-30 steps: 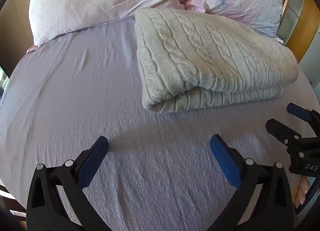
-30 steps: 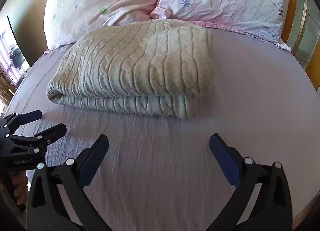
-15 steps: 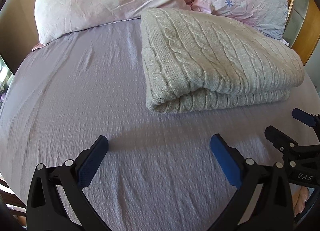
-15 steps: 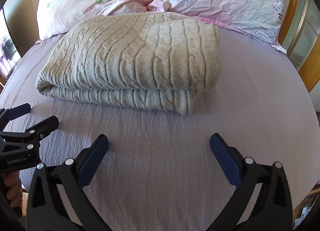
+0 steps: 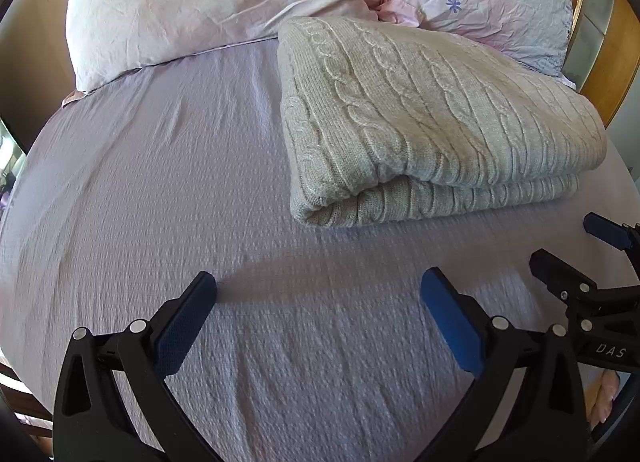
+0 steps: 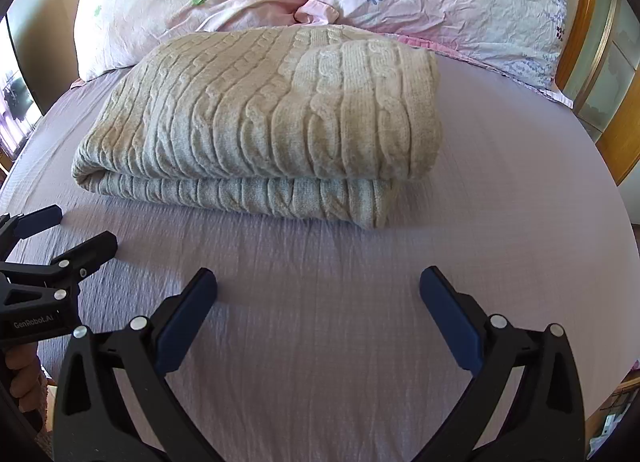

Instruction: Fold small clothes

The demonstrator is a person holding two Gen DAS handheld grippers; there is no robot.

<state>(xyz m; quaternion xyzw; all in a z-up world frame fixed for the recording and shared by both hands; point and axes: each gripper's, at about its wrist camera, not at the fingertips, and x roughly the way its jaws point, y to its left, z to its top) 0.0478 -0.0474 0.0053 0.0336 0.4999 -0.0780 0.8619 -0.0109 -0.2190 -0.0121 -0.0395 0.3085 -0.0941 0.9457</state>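
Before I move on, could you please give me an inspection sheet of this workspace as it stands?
Surface: lilac bed sheet, lightly wrinkled.
Job's things: cable-knit sweater, beige, folded in layers, lying on the sheet just in front of the pillows.
Clutter: nothing seen.
Grippers: left gripper open and holding nothing, short of the sweater's near edge; right gripper open and holding nothing, likewise short of it.
Cables: nothing seen.
Surroundings: two floral pillows at the head of the bed; wooden headboard frame on the right.
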